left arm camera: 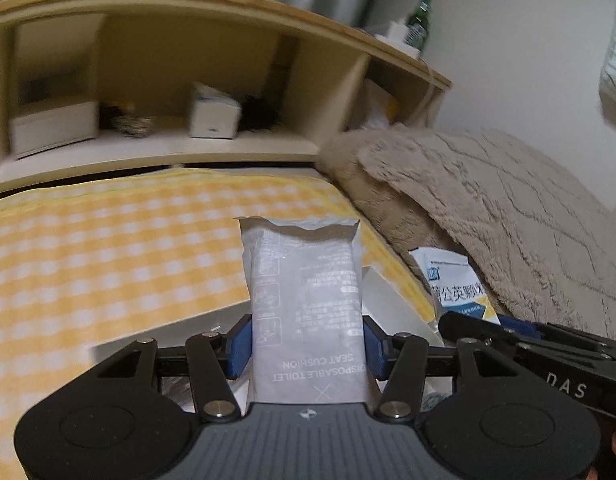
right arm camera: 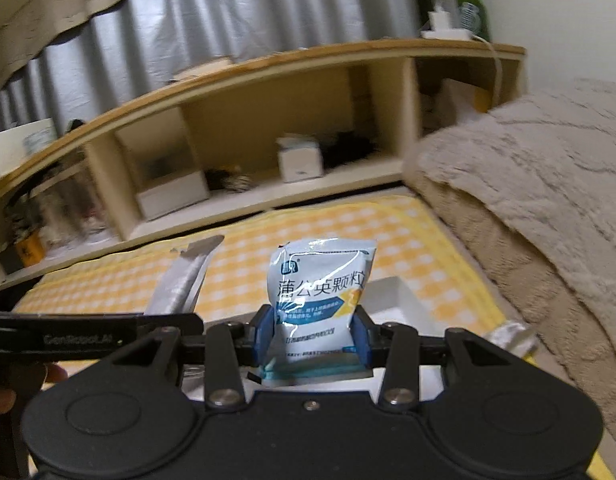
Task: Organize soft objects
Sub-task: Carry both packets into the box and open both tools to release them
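Left claw (left arm camera: 307, 346): blue pads clamped on both sides of a grey toilet seat cushion pack (left arm camera: 304, 304), pack upright between the fingers, sticking out well past the tips, held above the bed (left arm camera: 108, 248) with its yellow-and-white check cover. Right claw (right arm camera: 313, 336): narrow gap, pads pinching the lower part of a white-and-blue granule sachet (right arm camera: 320, 284), also upright, creased where it's squeezed. Both claws side by side, each visible at the edge of the other's view. White tray (right arm camera: 392, 300) lies on the bed just under and ahead of the claws. Beige fleece blanket (left arm camera: 488, 208) heaped on the right. Wooden headboard shelf (right arm camera: 268, 120) behind, blurred; green bottle (right arm camera: 470, 4) on top.
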Demonstrator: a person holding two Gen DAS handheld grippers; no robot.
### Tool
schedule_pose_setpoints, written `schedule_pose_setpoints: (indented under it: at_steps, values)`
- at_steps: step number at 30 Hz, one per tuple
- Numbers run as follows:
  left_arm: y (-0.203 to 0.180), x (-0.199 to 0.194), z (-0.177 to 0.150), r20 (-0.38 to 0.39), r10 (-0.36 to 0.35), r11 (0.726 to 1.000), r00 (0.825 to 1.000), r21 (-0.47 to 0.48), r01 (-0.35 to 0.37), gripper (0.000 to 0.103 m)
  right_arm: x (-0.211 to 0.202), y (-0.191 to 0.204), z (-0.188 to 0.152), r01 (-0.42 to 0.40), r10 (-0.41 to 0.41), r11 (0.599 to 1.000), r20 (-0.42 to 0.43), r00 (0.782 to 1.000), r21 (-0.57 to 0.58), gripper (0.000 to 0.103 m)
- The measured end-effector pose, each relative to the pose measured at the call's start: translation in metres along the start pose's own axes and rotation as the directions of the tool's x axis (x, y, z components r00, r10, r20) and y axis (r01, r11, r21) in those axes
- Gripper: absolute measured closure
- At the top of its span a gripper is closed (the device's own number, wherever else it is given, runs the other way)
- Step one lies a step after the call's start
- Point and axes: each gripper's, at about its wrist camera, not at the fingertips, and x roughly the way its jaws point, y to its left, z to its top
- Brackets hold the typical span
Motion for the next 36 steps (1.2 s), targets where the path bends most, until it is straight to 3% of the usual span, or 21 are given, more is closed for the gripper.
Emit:
schedule_pose_setpoints:
  at_steps: [5, 10, 15, 18, 22, 24, 26, 29, 36]
  values:
    - [-0.012, 0.055, -0.001, -0.082, -0.092, 0.995, 0.992, 0.022, 0.094, 0.047, 0.016, -0.027, -0.003, 0.063, -0.061, 0.995, -0.027, 0.998, 0.073, 0.061]
    - [-0.018, 0.106, -0.017, -0.211, -0.184, 0.982, 0.960, 0.002, 0.188, 0.047, 0.026, -0.042, -0.008, 0.091, -0.087, 0.992, -0.049, 0.995, 0.092, 0.061]
    - [-0.012, 0.135, -0.030, -0.270, -0.107, 0.992, 0.957, 0.040, 0.123, 0.047, 0.042, -0.050, -0.014, 0.101, -0.091, 0.990, -0.098, 0.991, 0.096, 0.061]
    - [-0.009, 0.135, -0.030, -0.260, -0.116, 0.989, 0.959, 0.056, 0.135, 0.047, 0.053, -0.051, -0.017, 0.093, -0.080, 0.991, -0.127, 0.989, 0.094, 0.061]
    - [-0.010, 0.130, -0.033, -0.264, -0.066, 0.984, 0.962, 0.140, 0.106, 0.047, 0.068, -0.050, -0.021, 0.100, -0.086, 0.991, -0.158, 0.984, 0.086, 0.061]
    - [-0.008, 0.128, -0.034, -0.263, -0.065, 0.984, 0.963, 0.144, 0.105, 0.037, 0.074, -0.051, -0.024, 0.106, -0.090, 0.991, -0.175, 0.981, 0.087, 0.059]
    - [-0.009, 0.127, -0.033, -0.264, -0.050, 0.986, 0.963, 0.138, 0.089, 0.028, 0.079, -0.051, -0.027, 0.123, -0.105, 0.989, -0.200, 0.974, 0.080, 0.053]
    - [-0.010, 0.123, -0.034, -0.271, -0.037, 0.988, 0.962, 0.134, 0.076, 0.025, 0.080, -0.051, -0.029, 0.153, -0.137, 0.986, -0.219, 0.966, 0.062, 0.032]
    - [-0.017, 0.109, -0.039, -0.276, -0.044, 0.986, 0.960, 0.143, 0.086, 0.016, 0.067, -0.055, -0.026, 0.162, -0.138, 0.982, -0.215, 0.967, 0.099, 0.030]
